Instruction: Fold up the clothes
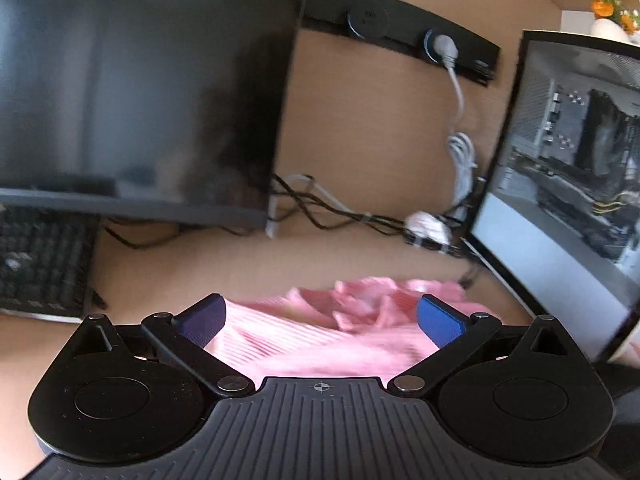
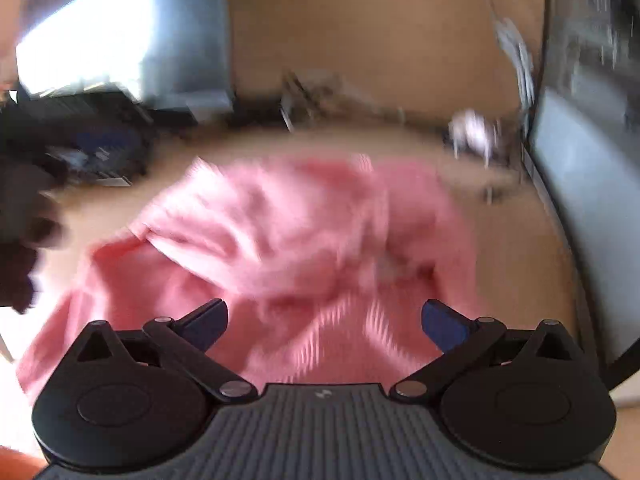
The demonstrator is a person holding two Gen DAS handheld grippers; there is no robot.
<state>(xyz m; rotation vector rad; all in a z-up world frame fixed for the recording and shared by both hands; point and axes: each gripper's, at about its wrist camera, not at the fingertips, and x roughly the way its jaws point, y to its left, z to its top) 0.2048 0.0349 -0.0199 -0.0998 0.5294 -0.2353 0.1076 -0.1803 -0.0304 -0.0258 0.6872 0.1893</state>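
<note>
I am looking across the desk [image 1: 360, 248] from left to right: the keyboard [image 1: 40, 260] and dark monitor [image 1: 140, 80] are sitting at the left, cables [image 1: 320, 208] are trailing along the back, and a lit screen [image 1: 568, 184] is standing at the right. The pink garment [image 2: 280, 232] is lying crumpled on the desk between them, just ahead of both tools. My left gripper [image 1: 320, 320] is standing fully spread over it, gripping nothing. My right gripper [image 2: 324, 320] is also gaping wide and empty, probably so I can pick a fresh edge. The garment is stretching crosswise, lower left to upper right, though blur is hiding its hems.
</note>
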